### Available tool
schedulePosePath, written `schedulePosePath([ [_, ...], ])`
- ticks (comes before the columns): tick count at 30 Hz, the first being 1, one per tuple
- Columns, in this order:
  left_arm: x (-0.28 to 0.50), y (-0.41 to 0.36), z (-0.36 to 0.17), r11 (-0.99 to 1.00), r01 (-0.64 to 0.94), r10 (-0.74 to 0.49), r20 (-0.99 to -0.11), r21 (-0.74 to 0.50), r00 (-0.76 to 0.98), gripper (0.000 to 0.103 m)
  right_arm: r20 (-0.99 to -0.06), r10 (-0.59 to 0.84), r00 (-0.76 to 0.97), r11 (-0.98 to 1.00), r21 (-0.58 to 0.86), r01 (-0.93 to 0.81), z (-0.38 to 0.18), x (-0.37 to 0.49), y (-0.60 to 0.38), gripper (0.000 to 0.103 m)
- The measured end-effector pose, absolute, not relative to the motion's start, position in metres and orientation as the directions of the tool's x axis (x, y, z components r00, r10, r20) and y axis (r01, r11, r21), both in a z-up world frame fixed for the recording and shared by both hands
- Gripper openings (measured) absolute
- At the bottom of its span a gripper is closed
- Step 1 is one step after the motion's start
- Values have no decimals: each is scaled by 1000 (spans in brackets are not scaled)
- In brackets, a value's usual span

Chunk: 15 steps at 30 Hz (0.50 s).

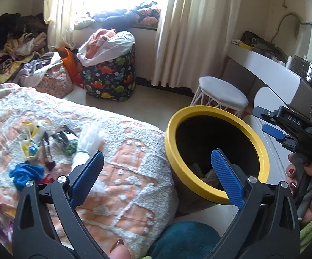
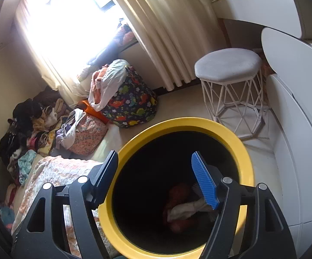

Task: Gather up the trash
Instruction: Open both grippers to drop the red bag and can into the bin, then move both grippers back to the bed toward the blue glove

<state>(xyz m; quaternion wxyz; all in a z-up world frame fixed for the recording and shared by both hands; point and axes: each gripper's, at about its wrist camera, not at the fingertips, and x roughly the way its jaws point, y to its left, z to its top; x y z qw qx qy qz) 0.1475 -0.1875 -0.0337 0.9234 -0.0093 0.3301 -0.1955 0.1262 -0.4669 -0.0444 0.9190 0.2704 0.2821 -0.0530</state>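
A black bin with a yellow rim [image 1: 212,108] stands on the floor beside the bed [image 1: 134,172]. My left gripper [image 1: 157,153] is open wide with nothing between its fingers, straddling the bed's edge and the bin's near rim. Loose trash lies on the blanket to its left: yellow-and-white wrappers [image 1: 32,138], a blue crumple [image 1: 25,173], a green wad [image 1: 69,149] and a white plastic piece [image 1: 89,138]. My right gripper [image 2: 154,154] hangs open over the bin's mouth [image 2: 177,123], holding nothing. White and red crumpled trash [image 2: 184,211] lies at the bin's bottom.
A white wire stool [image 2: 229,64] stands behind the bin. A white desk [image 1: 270,64] lines the right side. A dinosaur-print bag [image 1: 110,75] and piles of clothes [image 1: 15,49] sit near the curtained window. A hand [image 1: 311,185] grips the right gripper's handle.
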Motion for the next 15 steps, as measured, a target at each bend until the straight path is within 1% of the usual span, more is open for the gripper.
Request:
schedulePosePath([
  [15,147,-130,-16,964,223,-267,-567,-147,779,91,-514,169,841,904,420,75,-22,130,-403,70],
])
